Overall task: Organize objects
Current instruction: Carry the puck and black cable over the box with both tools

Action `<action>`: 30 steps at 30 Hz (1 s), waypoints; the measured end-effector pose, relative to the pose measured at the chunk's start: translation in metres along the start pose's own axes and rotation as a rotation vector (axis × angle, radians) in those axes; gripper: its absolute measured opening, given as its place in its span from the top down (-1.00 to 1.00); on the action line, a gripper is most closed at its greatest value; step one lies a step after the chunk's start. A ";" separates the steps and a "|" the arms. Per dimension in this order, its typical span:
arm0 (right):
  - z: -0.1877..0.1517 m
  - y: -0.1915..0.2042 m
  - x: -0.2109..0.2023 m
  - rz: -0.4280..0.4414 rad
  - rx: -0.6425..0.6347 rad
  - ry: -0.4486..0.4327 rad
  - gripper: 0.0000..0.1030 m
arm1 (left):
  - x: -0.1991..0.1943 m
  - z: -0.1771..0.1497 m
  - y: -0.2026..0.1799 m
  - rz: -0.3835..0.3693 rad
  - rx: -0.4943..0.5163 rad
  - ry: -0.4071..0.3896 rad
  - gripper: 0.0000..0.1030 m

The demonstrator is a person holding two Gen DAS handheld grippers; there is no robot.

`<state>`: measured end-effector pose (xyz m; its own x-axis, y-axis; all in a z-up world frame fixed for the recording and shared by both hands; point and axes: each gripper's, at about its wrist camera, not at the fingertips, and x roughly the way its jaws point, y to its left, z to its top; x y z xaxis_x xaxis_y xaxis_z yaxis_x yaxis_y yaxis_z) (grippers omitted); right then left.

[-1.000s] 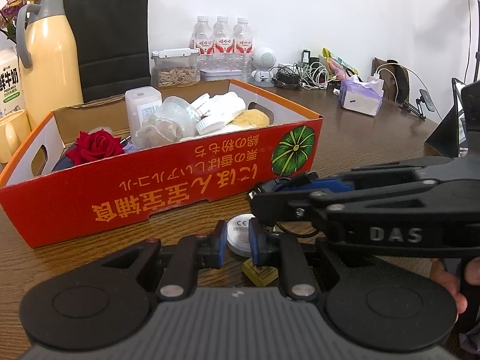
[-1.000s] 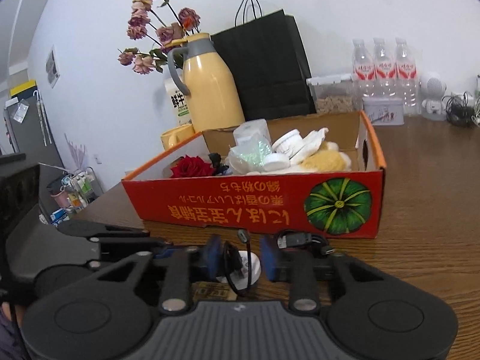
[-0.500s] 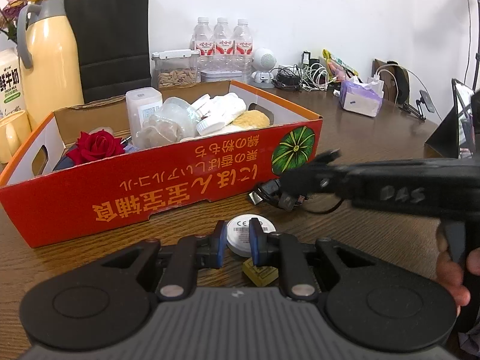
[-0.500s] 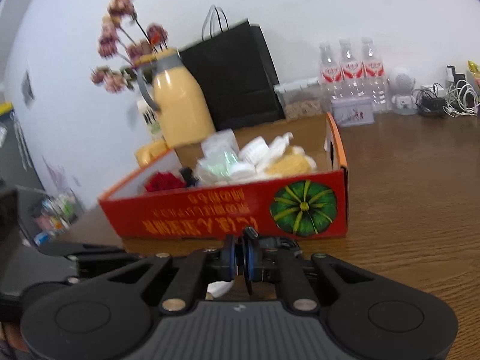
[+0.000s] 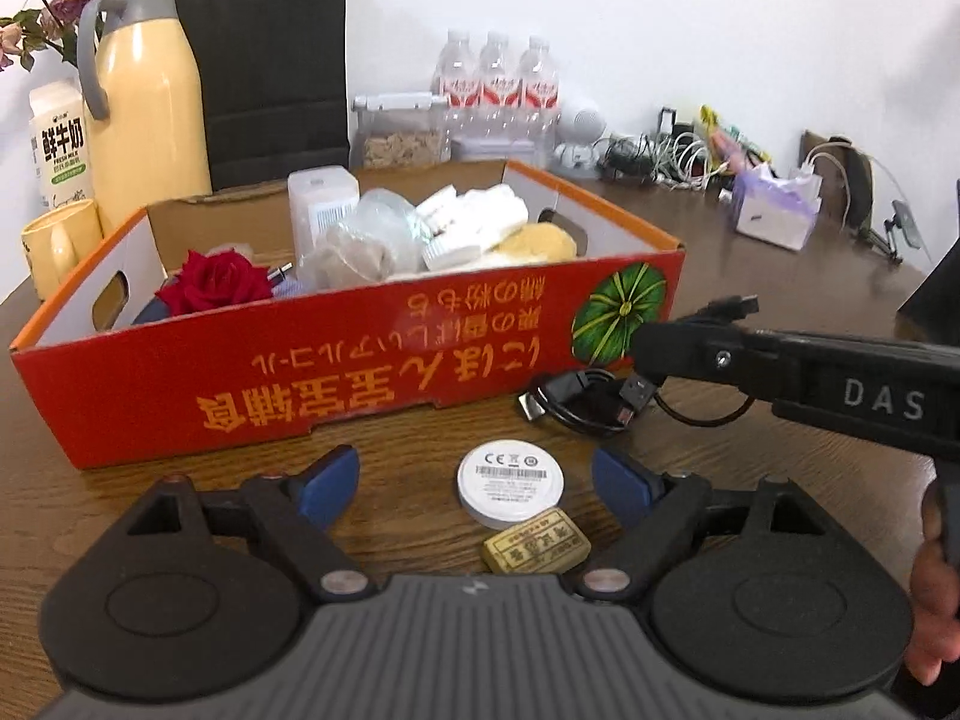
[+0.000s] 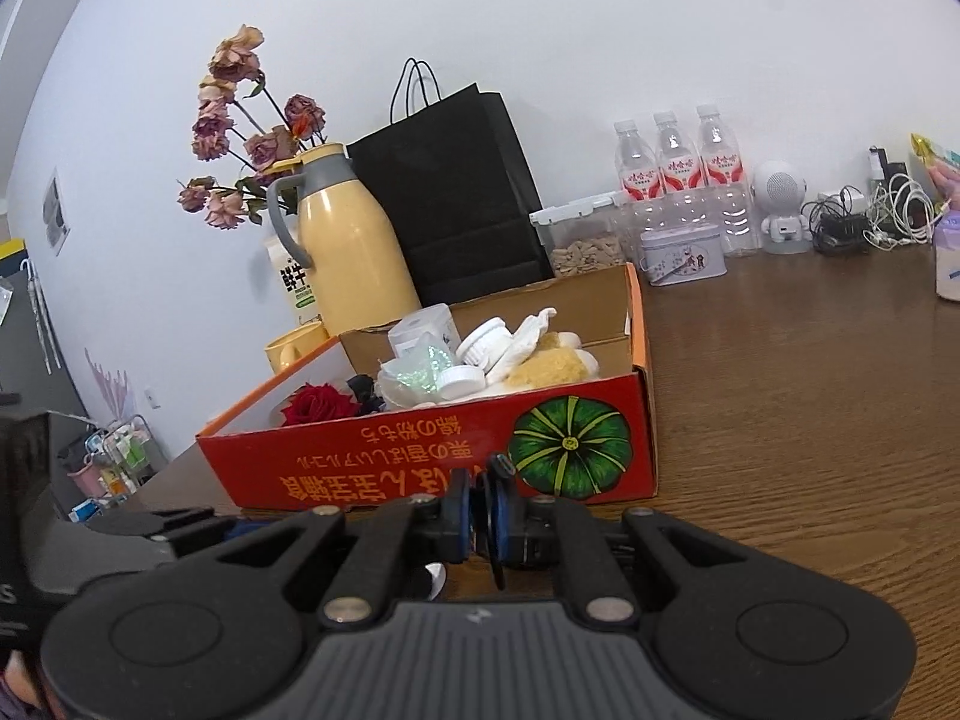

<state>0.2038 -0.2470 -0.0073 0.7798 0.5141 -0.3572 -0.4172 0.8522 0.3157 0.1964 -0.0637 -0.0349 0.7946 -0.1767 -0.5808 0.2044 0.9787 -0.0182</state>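
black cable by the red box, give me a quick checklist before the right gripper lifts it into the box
1. Right gripper shut on the black cable: ok, its blue pads pinch a thin black strand.
2. Whole cable off the table: not ok, the coil and its plugs lie on the wood in front of the red box.
3. Left gripper clear of the cable: ok, its jaws have just been opening and stand wide around the white round disc, not pressing it.
4. Room in the box: cannot tell, the right half is full; the part near the red rose is partly hidden.
5. Loose tail snagging the box edge: cannot tell.
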 end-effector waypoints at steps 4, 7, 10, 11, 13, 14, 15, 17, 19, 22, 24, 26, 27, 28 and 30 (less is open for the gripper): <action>-0.001 0.002 0.000 -0.001 -0.014 -0.002 0.85 | 0.008 -0.001 -0.001 0.019 -0.013 0.042 -0.25; -0.001 0.003 -0.001 -0.001 -0.019 -0.004 0.86 | 0.005 -0.001 -0.003 0.026 -0.004 0.028 0.21; -0.001 0.003 -0.002 -0.001 -0.020 -0.005 0.86 | 0.003 -0.002 -0.005 0.024 -0.001 0.022 0.22; -0.001 0.003 -0.002 0.000 -0.020 -0.006 0.86 | 0.001 -0.001 -0.005 0.024 -0.003 0.013 0.22; -0.001 0.004 -0.002 0.000 -0.022 -0.006 0.85 | -0.004 0.001 -0.005 0.030 -0.007 -0.006 0.22; -0.001 0.004 -0.002 0.001 -0.024 -0.007 0.86 | -0.007 0.002 -0.004 0.035 -0.006 -0.017 0.22; -0.001 0.004 -0.002 0.005 -0.025 -0.006 0.86 | -0.010 0.003 -0.003 0.039 -0.007 -0.028 0.22; 0.000 0.007 -0.004 0.006 -0.035 -0.009 0.85 | -0.018 0.006 -0.001 0.046 -0.007 -0.052 0.22; 0.003 0.013 -0.008 0.016 -0.056 -0.027 0.86 | -0.026 0.010 0.002 0.058 -0.005 -0.078 0.22; 0.013 0.022 -0.012 0.034 -0.074 -0.054 0.85 | -0.039 0.019 0.011 0.076 -0.015 -0.129 0.22; 0.020 0.029 -0.009 0.042 -0.093 -0.066 0.85 | -0.046 0.028 0.020 0.090 -0.023 -0.168 0.22; 0.029 0.036 -0.004 0.052 -0.106 -0.072 0.85 | -0.050 0.036 0.028 0.112 -0.031 -0.194 0.22; 0.034 0.040 0.000 0.054 -0.116 -0.077 0.86 | -0.050 0.041 0.033 0.123 -0.037 -0.207 0.22; 0.039 0.044 0.004 0.053 -0.127 -0.083 0.85 | -0.050 0.044 0.038 0.131 -0.046 -0.216 0.22; 0.048 0.050 0.015 0.050 -0.147 -0.090 0.86 | -0.049 0.052 0.049 0.151 -0.064 -0.232 0.22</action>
<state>0.2170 -0.2013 0.0451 0.7922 0.5513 -0.2616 -0.5153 0.8340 0.1971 0.1976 -0.0124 0.0352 0.9244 -0.0404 -0.3792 0.0433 0.9991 -0.0009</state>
